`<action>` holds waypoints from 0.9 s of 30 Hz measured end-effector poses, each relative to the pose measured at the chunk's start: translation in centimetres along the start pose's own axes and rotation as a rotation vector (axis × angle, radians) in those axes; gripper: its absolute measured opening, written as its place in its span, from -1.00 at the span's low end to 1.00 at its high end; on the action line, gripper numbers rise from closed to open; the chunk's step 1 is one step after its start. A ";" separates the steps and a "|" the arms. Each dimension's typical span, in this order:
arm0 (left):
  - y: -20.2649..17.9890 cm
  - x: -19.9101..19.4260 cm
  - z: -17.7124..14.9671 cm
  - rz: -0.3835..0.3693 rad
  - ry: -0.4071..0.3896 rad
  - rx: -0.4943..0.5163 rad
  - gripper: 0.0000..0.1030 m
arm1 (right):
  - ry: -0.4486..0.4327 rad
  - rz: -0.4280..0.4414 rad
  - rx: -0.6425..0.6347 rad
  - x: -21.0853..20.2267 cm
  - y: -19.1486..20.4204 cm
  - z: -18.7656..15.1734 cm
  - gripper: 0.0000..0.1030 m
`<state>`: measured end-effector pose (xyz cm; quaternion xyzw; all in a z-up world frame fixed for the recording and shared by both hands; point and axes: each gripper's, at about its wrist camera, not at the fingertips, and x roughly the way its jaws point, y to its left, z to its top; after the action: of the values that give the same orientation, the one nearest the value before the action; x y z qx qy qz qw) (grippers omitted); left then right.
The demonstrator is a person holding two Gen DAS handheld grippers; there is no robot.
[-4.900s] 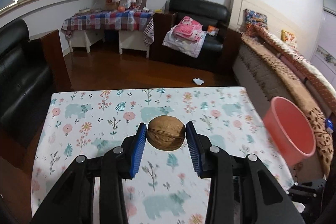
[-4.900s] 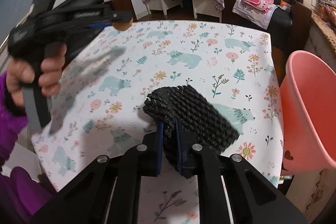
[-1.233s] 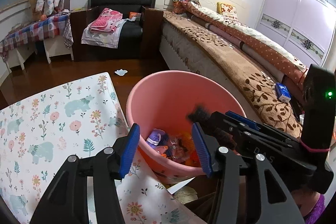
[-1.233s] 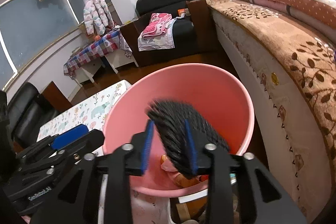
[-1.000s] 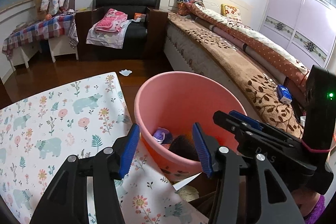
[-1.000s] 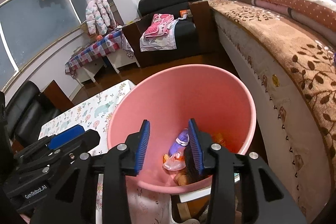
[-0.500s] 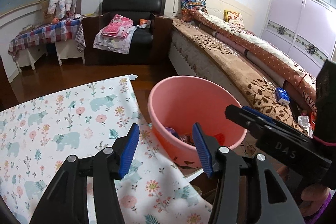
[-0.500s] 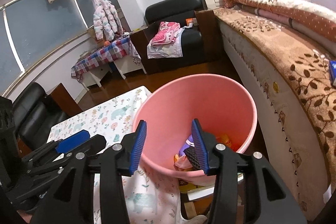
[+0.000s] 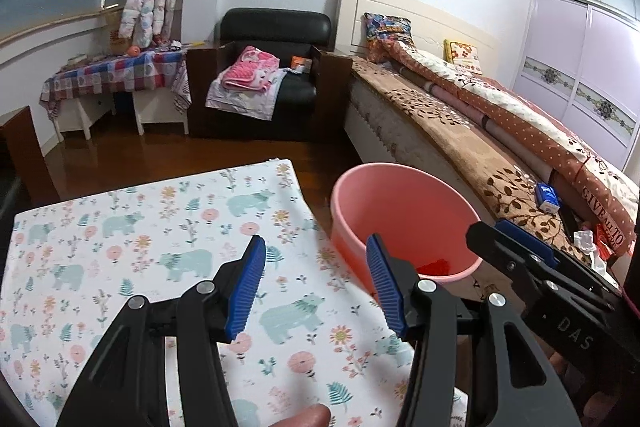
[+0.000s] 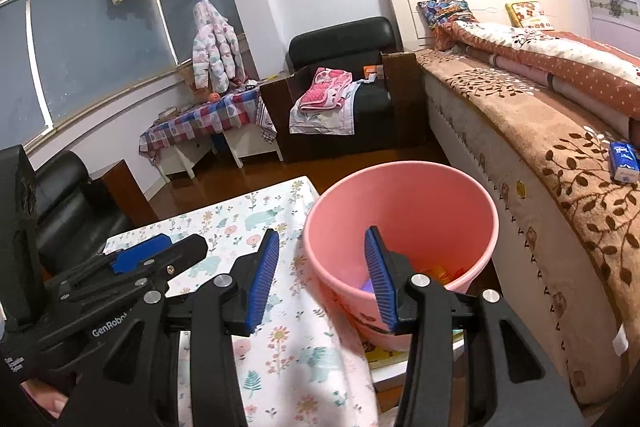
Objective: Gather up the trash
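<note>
A pink plastic bin (image 9: 404,203) (image 10: 400,203) stands on the floor between the table and the bed, with bits of coloured trash at its bottom. My left gripper (image 9: 316,275) hangs open over the table's right edge, nothing between its blue pads. My right gripper (image 10: 322,267) is open too and empty, raised in front of the bin's near rim. Each gripper shows in the other's view: the right one (image 9: 516,251) at the right, the left one (image 10: 160,251) at the left. No loose trash lies on the visible tablecloth.
The table (image 9: 120,227) wears a floral bear-print cloth. A bed (image 10: 560,131) with a brown leaf blanket runs along the right. A black armchair (image 9: 276,67) with pink clothes and a checked side table (image 9: 112,75) stand at the back wall. A black sofa (image 10: 68,203) sits left.
The black rope bundle dropped from my right gripper into the bin. Both grippers then rose and drew back from the bin, so it looks smaller and more of the table shows.
</note>
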<state>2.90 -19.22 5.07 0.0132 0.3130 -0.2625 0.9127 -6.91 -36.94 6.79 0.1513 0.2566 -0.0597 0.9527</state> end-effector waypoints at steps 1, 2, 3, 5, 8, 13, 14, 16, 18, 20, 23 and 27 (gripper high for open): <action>0.2 -0.3 -0.1 0.006 -0.005 0.001 0.01 | 0.002 -0.001 0.000 -0.1 0.3 0.0 -0.12; 0.2 -0.6 -0.1 0.013 -0.010 0.003 0.01 | 0.005 0.001 -0.002 -0.2 0.5 -0.1 -0.12; 0.3 -0.8 -0.1 0.018 -0.015 0.004 0.01 | 0.007 0.001 -0.003 -0.3 0.7 -0.2 -0.12; 0.4 -1.4 0.0 0.025 -0.024 0.004 0.01 | 0.008 -0.002 -0.009 -0.5 1.0 -0.4 -0.12; 0.7 -2.2 -0.1 0.033 -0.035 -0.003 0.01 | -0.003 -0.016 -0.030 -1.0 2.1 -1.0 -0.12; 1.2 -3.3 -0.2 0.047 -0.050 -0.013 -0.03 | -0.030 -0.037 -0.061 -1.7 3.6 -1.6 -0.12; 1.2 -3.5 -0.2 0.050 -0.052 -0.012 -0.06 | -0.035 -0.043 -0.069 -1.8 3.8 -1.7 -0.12; 1.4 -3.9 -0.4 0.060 -0.058 -0.006 -0.07 | -0.046 -0.055 -0.081 -2.0 4.4 -1.9 -0.12; 1.6 -4.1 -0.6 0.068 -0.063 -0.003 -0.07 | -0.049 -0.062 -0.080 -2.1 4.8 -2.1 -0.12; 1.7 -4.5 -0.8 0.077 -0.067 -0.002 -0.08 | -0.050 -0.067 -0.077 -2.3 5.2 -2.2 -0.12; 2.2 -4.8 -1.0 0.082 -0.067 -0.010 -0.08 | -0.050 -0.071 -0.071 -2.4 5.5 -2.4 -0.12; 2.8 -5.0 -1.2 0.086 -0.065 -0.025 -0.09 | -0.036 -0.074 -0.066 -2.2 5.7 -2.4 -0.07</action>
<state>0.22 -14.22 6.59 0.0068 0.2855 -0.2196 0.9329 -8.82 -30.70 7.42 0.1093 0.2466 -0.0891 0.9588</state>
